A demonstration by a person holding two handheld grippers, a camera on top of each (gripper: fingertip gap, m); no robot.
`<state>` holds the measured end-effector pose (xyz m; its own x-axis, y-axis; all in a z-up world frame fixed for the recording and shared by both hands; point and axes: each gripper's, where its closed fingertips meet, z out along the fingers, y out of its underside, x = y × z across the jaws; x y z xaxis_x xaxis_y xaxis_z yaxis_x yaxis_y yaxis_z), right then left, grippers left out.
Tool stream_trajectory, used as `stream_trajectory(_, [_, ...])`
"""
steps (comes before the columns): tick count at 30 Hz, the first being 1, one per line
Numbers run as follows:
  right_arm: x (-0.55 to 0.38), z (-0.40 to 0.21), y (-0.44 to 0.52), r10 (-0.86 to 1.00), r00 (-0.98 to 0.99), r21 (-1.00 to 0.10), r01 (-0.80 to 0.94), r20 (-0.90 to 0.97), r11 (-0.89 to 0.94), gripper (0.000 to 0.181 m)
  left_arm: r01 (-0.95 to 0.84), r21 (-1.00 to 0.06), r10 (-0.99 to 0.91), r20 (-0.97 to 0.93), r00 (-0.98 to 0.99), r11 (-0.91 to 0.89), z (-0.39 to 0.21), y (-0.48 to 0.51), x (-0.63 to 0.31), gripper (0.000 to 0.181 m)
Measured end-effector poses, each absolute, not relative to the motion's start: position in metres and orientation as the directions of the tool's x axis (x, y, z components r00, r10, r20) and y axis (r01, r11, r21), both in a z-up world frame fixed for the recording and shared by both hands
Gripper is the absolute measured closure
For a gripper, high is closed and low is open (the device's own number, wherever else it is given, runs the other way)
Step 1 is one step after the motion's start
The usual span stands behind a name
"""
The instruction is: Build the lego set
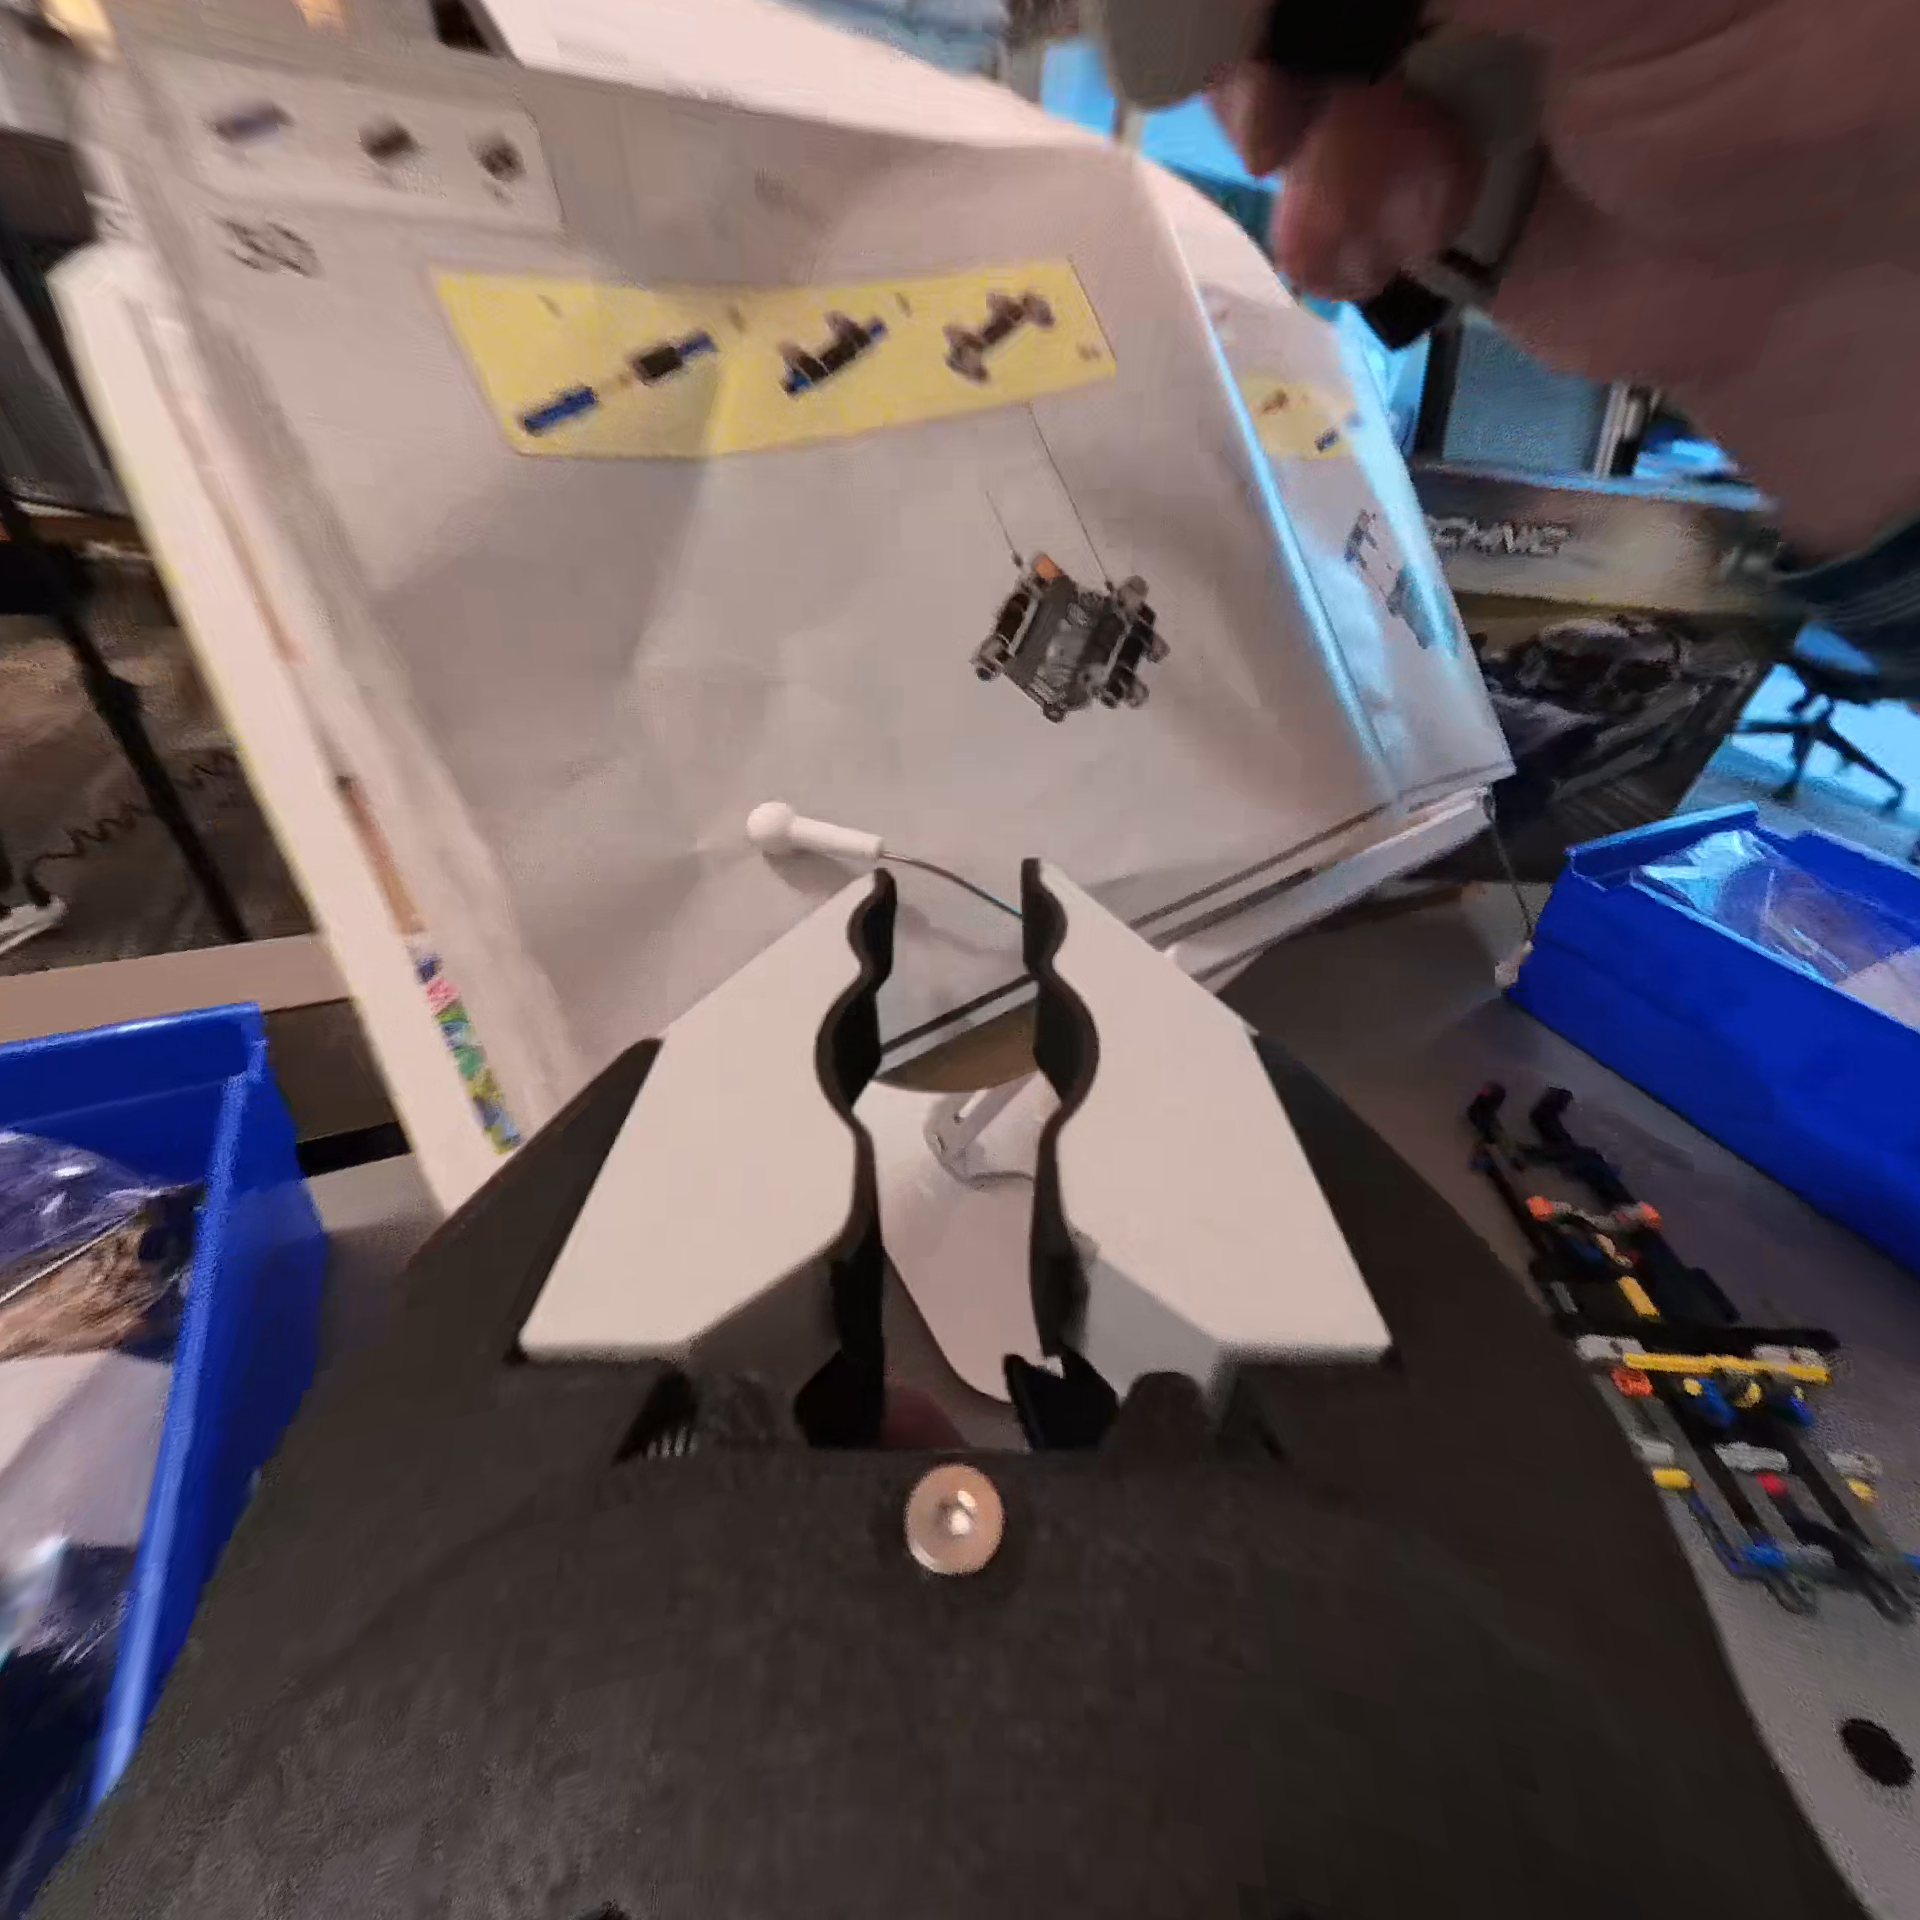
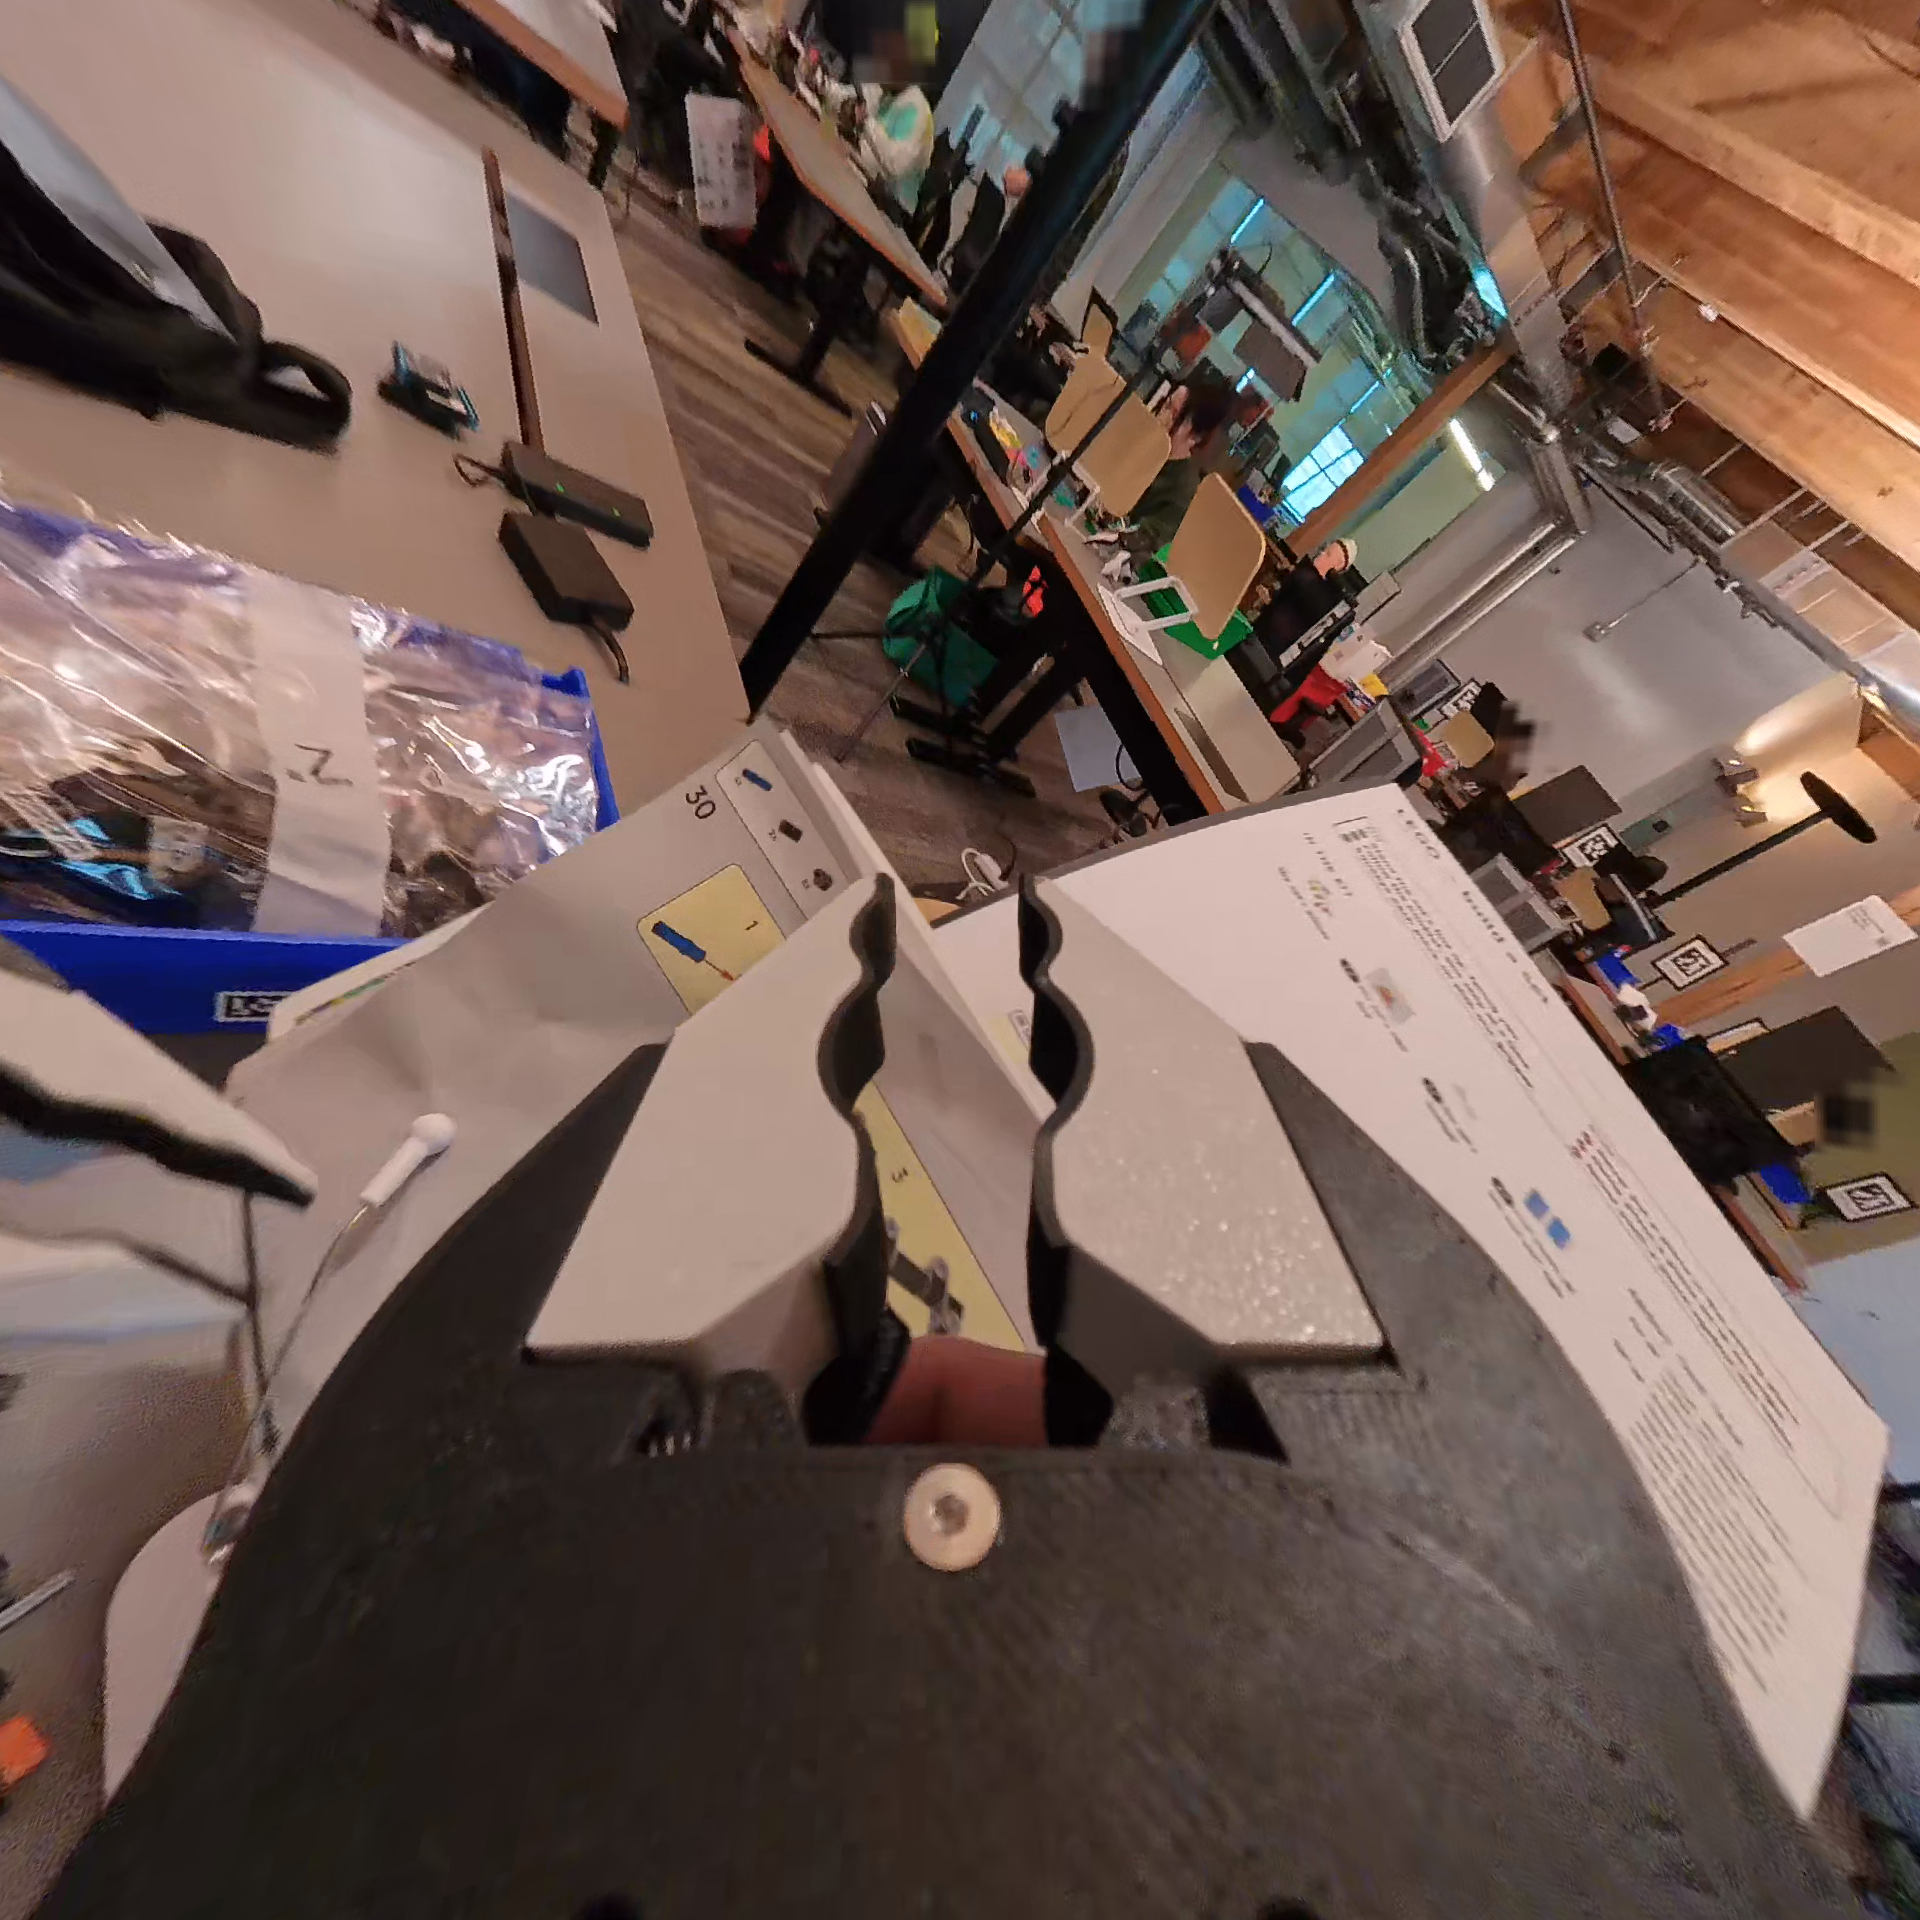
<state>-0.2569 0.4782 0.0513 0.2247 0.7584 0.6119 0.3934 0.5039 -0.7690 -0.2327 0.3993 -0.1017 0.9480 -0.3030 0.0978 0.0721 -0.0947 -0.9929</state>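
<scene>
My left gripper (image 1: pixel 958 904) is open and empty, and points at the open instruction booklet (image 1: pixel 727 582) that stands on a white holder in front of it. A long, partly built black lego assembly (image 1: pixel 1683 1382) with yellow, blue and orange parts lies on the grey table to its right. My right gripper (image 2: pixel 956 904) is open and empty, held tilted just above the same booklet (image 2: pixel 717 935). A hand (image 1: pixel 1662 187) shows at the top right of the left wrist view, around something dark.
A blue bin (image 1: pixel 1756 997) with clear bags stands at the right, and another blue bin (image 1: pixel 208 1195) at the left. In the right wrist view, a blue bin (image 2: pixel 125 966) holds plastic bags, a printed white sheet (image 2: pixel 1455 1091) lies at the right, and a white clip arm (image 2: pixel 410 1148) holds the pages. Some 15 centimeters of space lies between my two pairs of fingers.
</scene>
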Motion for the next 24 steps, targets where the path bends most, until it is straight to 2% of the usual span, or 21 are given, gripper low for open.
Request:
stream_trajectory(2, [-0.239, 0.064, 0.471, 0.767, 0.223, -0.778, 0.381, 0.601, 0.499, 0.161, 0.096, -0.994, -0.307, 0.109, 0.945, -0.057, -0.092, 0.388, -0.237, 0.158])
stream_trajectory(7, [-0.193, 0.061, 0.442, 0.785, 0.15, -0.754, 0.431, 0.601, 0.495, 0.167, -0.058, -0.998, -0.226, -0.051, 0.973, -0.025, -0.084, 0.368, -0.26, 0.158])
stream_trajectory(12, [-0.161, -0.008, 0.449, 0.743, 0.036, -0.575, 0.659, 0.668, 0.485, 0.171, -0.009, -0.998, -0.175, 0.002, 0.985, -0.064, -0.07, 0.392, -0.297, 0.144])
stream_trajectory(15, [-0.159, -0.043, 0.451, 0.743, -0.005, -0.527, 0.702, 0.669, 0.479, 0.176, 0.029, -0.992, -0.183, 0.051, 0.982, -0.123, -0.08, 0.416, -0.308, 0.139])
stream_trajectory(19, [-0.168, -0.073, 0.454, 0.752, -0.025, -0.513, 0.716, 0.659, 0.474, 0.178, 0.117, -0.983, -0.249, 0.15, 0.957, -0.14, -0.081, 0.433, -0.301, 0.151])
stream_trajectory(21, [-0.175, -0.081, 0.453, 0.76, -0.031, -0.525, 0.705, 0.649, 0.477, 0.177, 0.117, -0.986, -0.247, 0.143, 0.958, -0.116, -0.077, 0.436, -0.303, 0.179])
stream_trajectory(24, [-0.182, -0.087, 0.451, 0.778, -0.037, -0.541, 0.697, 0.628, 0.47, 0.179, 0.091, -0.989, -0.249, 0.117, 0.961, -0.114, -0.076, 0.437, -0.307, 0.181])
